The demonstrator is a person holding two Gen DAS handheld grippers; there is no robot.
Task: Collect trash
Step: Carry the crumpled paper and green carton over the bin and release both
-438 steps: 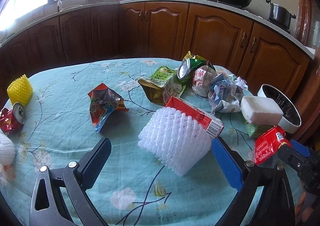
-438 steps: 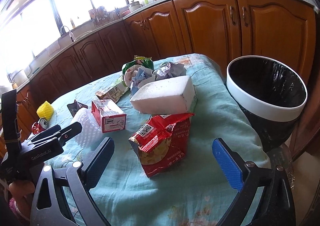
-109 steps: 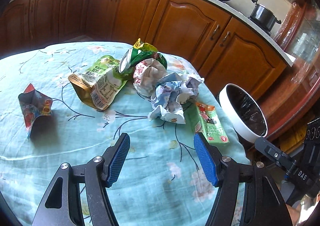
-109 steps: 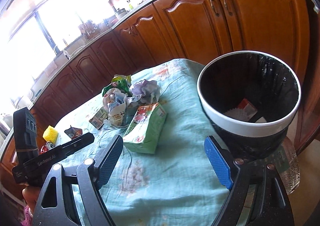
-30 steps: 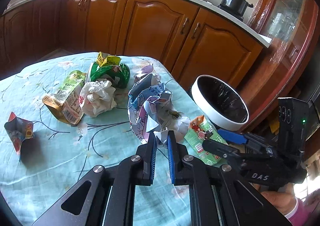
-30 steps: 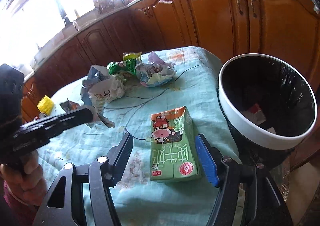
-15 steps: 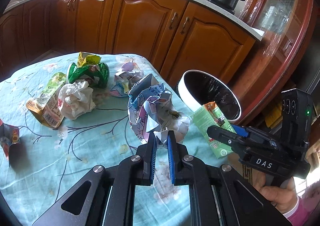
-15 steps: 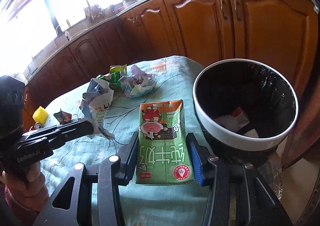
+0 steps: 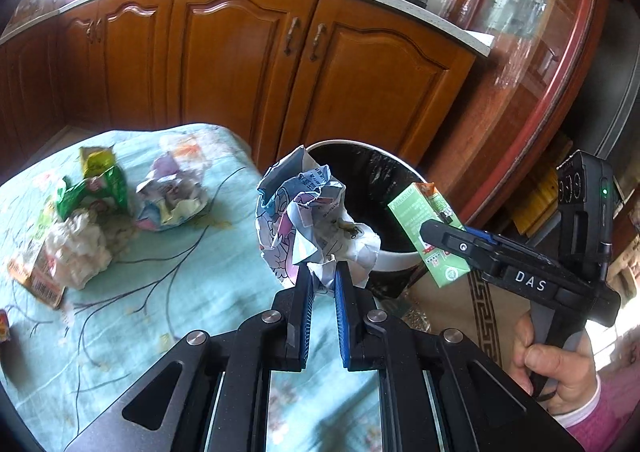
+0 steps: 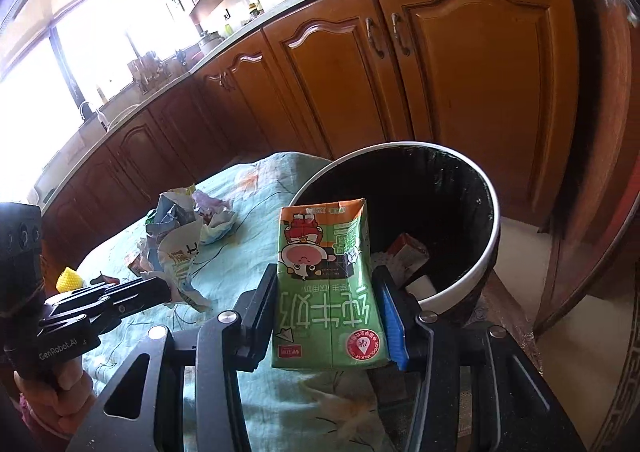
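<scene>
My left gripper (image 9: pixel 322 276) is shut on a crumpled ball of printed paper (image 9: pixel 312 220), held in the air at the table's corner in front of the bin. The same paper (image 10: pixel 176 248) and gripper (image 10: pixel 160 292) show at the left of the right wrist view. My right gripper (image 10: pixel 327 292) is shut on a green milk carton (image 10: pixel 320 252), pads pressed on its two sides, lifted beside the bin's near rim. From the left wrist view the carton (image 9: pixel 420 212) hangs just right of the bin. The bin (image 10: pixel 400 146) is white-rimmed with a black liner.
A table with a light-blue floral cloth (image 9: pixel 180 292) carries a green snack bag (image 9: pixel 96 188), a white tissue wad (image 9: pixel 78 244), a crumpled wrapper (image 9: pixel 172 196) and a yellow foam net (image 10: pixel 68 278). Inside the bin lie a red carton (image 10: pixel 408 252) and a white block (image 10: pixel 420 286). Wooden cabinets stand behind.
My right gripper closed on the milk carton and lifted it off the cloth toward the bin. My left gripper carried the paper ball right, toward the bin.
</scene>
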